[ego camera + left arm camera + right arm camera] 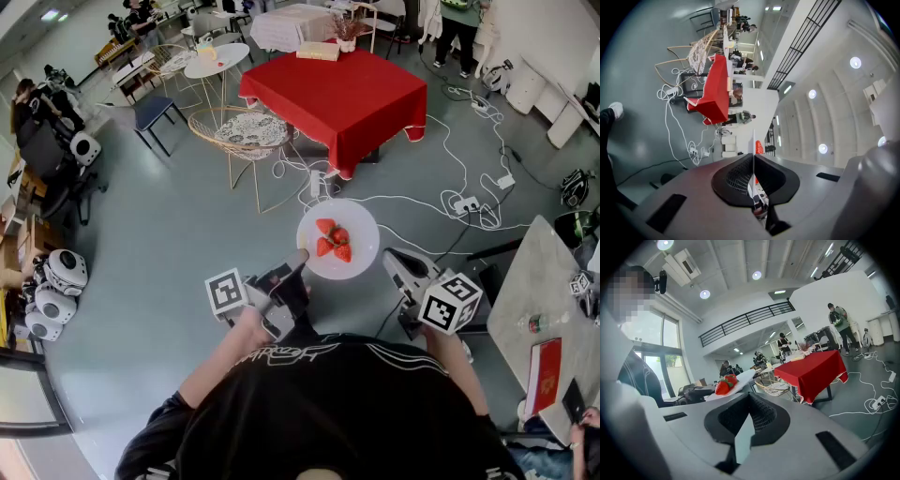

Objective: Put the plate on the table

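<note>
A white plate [361, 230] with several strawberries [334, 240] is held in the air above the grey floor. My left gripper [302, 257] is shut on the plate's left rim. In the left gripper view the plate [753, 140] shows edge-on as a thin white line clamped between the jaws [753, 157], with a strawberry [759, 147] beyond. My right gripper [386, 255] hangs just right of the plate, apart from it, jaws together and empty. From the right gripper view [750, 395] the plate [743, 377] sits to the left. The red-clothed table [337, 89] stands farther ahead.
A wicker chair [248, 136] stands between me and the red table. White cables and power strips [450, 202] trail over the floor to the right. A grey table [539, 281] is at the right edge, small white round tables [217, 61] at the back left, people farther back.
</note>
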### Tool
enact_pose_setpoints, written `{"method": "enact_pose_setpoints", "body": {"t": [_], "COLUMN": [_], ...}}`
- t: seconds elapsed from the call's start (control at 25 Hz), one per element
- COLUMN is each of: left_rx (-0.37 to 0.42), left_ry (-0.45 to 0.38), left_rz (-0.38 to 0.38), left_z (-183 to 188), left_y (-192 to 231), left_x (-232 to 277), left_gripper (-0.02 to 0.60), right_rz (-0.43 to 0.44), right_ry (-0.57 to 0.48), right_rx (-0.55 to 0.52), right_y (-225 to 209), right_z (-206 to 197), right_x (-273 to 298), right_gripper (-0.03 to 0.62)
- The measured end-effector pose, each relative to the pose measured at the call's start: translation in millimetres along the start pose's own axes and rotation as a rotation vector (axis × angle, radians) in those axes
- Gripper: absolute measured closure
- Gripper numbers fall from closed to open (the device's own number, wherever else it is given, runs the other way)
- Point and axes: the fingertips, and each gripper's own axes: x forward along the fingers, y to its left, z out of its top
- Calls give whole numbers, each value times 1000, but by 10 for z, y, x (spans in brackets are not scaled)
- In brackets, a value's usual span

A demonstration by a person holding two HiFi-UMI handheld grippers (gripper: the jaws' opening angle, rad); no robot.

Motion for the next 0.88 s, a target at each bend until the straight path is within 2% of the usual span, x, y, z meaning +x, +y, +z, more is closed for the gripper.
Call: {"method": "enact_pose_setpoints", "body": {"t": [0.88], "left_rx": [16], "left_ry": [0], "left_rz": [-18], "left_z": [-5], "left_y": [-85], "left_x": [84], "left_gripper": [568], "right_rz": [6], "right_ry": [0], "right_rx": [0], "right_y": [40], "right_z": [11], "right_x": [-59], "right_gripper": [588]}}
